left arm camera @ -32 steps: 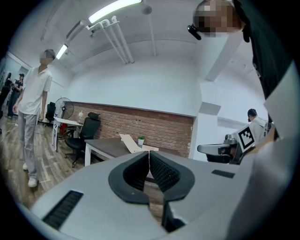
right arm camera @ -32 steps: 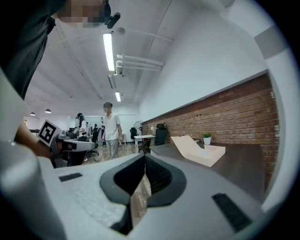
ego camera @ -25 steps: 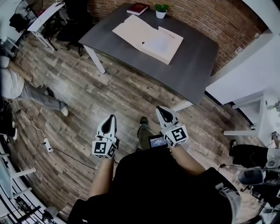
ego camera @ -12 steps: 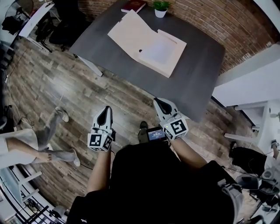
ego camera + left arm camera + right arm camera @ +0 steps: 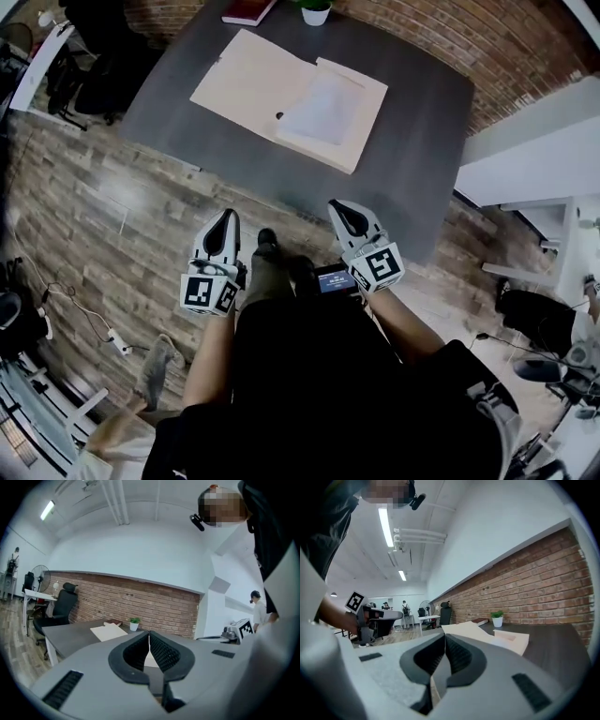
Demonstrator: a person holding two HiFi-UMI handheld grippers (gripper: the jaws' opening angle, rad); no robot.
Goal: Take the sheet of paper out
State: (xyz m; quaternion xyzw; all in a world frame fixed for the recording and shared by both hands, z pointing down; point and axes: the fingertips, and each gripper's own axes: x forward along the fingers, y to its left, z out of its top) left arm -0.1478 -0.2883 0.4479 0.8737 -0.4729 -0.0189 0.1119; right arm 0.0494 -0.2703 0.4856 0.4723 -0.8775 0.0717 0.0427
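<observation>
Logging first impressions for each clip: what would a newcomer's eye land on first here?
The open beige folder on the dark grey table, a white sheet of paper lying in its right half. Next, the left gripper and right gripper, both shut and empty, held close to the table's near edge.

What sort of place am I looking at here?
Probably an office: a dark desk carrying a folder and a potted plant, a brick wall behind it, and an office chair nearby.
</observation>
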